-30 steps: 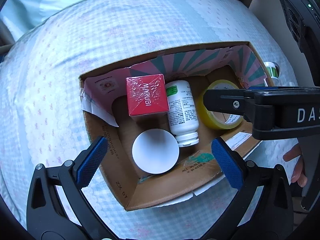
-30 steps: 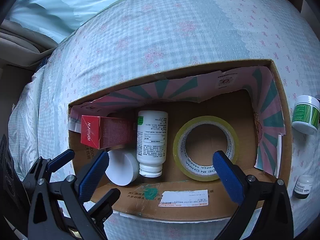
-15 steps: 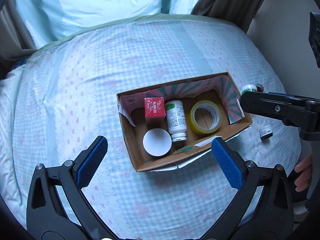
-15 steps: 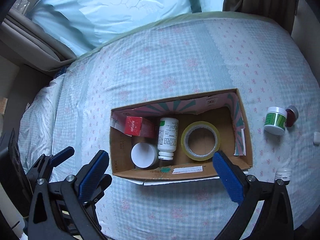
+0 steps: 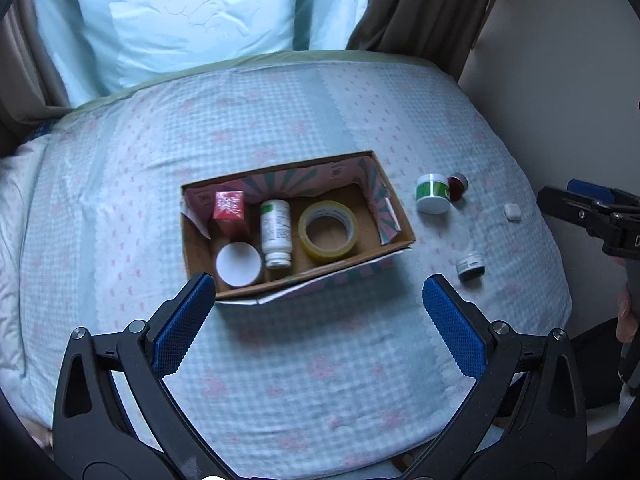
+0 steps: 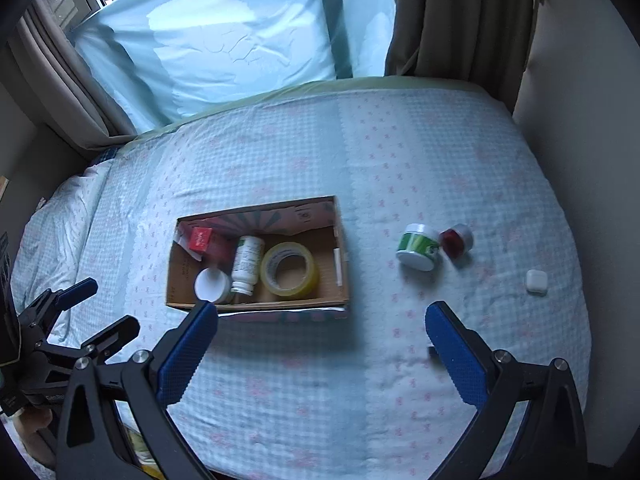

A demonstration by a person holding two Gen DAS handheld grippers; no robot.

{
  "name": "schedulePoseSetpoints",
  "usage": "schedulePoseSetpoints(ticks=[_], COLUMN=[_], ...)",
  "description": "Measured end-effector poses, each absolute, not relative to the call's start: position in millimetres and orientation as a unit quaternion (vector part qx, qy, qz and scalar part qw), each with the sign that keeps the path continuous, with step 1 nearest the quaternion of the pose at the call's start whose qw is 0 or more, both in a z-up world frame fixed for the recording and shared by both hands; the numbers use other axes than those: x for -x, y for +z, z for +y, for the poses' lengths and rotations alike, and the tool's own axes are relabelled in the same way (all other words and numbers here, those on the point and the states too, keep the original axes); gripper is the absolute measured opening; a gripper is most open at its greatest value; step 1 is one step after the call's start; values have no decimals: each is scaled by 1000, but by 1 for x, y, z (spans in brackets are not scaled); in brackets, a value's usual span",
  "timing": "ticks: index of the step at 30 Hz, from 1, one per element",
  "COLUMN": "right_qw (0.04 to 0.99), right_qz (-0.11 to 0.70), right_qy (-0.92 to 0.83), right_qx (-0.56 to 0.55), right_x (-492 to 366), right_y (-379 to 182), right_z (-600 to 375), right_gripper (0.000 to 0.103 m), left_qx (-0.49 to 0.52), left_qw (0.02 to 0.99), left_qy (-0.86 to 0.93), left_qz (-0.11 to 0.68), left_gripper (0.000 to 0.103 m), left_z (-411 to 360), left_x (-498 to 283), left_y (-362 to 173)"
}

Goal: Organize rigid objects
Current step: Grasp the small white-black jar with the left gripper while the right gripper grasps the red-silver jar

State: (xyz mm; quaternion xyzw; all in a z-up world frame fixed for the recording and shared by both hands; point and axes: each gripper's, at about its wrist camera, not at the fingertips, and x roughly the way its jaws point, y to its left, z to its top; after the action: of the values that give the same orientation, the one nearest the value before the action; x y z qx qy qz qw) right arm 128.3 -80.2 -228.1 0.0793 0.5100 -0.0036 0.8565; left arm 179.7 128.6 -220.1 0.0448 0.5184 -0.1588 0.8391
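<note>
A cardboard box (image 5: 396, 216) (image 6: 342, 280) sits on the bed. It holds a red carton (image 5: 229, 207), a white bottle (image 5: 275, 229), a yellow tape roll (image 5: 328, 230) and a white round lid (image 5: 238, 263). To its right on the bedspread lie a green-labelled white jar (image 5: 432, 194) (image 6: 418, 247), a red jar (image 5: 457, 186) (image 6: 456, 238), a small white case (image 5: 512, 212) (image 6: 536, 281) and a small dark jar (image 5: 471, 266). My left gripper (image 5: 318, 322) is open and empty, high above the bed. My right gripper (image 6: 320, 344) is open and empty, also high above.
A pale blue pillow (image 5: 192, 20) lies at the bed's head. Brown curtains (image 6: 460, 20) hang at the back right, a wall (image 6: 580, 100) on the right. The left gripper shows at the lower left of the right wrist view (image 6: 68, 332).
Both grippers have pulled far up and back from the box, so the whole bed and the loose jars to the right have come into view. Both stay open.
</note>
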Motion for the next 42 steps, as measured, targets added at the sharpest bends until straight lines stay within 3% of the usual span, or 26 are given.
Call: schedulePoseSetpoints(ticks=[12,19,32,34,42], right_qw=[866,852,818,805,772], right_qz=[498,516,542,559,600], right_qy=[36,78,178,182,188], right_qx=[-13,28,82,79,95], right_x=[-129,-154,-223,-239,-277], right_y=[-249,-304,-426,-445,-490], right_z=[-231,-282,-294,-288,-260], right_gripper=[103,103,103,95,87], left_qx=[-61,-41,-53,-46,-60], left_qw=[842,832,802,799,801], left_qy=[-136,-126,-128,-120,-96], left_qz=[519,539,582,587,588], left_gripper=[103,103,101,97,87], left_z=[-24,-107,-201,-206,-221], left_x=[-135,-127,-135,-140,-152], left_y=[-244,-310,-453,-467,-499])
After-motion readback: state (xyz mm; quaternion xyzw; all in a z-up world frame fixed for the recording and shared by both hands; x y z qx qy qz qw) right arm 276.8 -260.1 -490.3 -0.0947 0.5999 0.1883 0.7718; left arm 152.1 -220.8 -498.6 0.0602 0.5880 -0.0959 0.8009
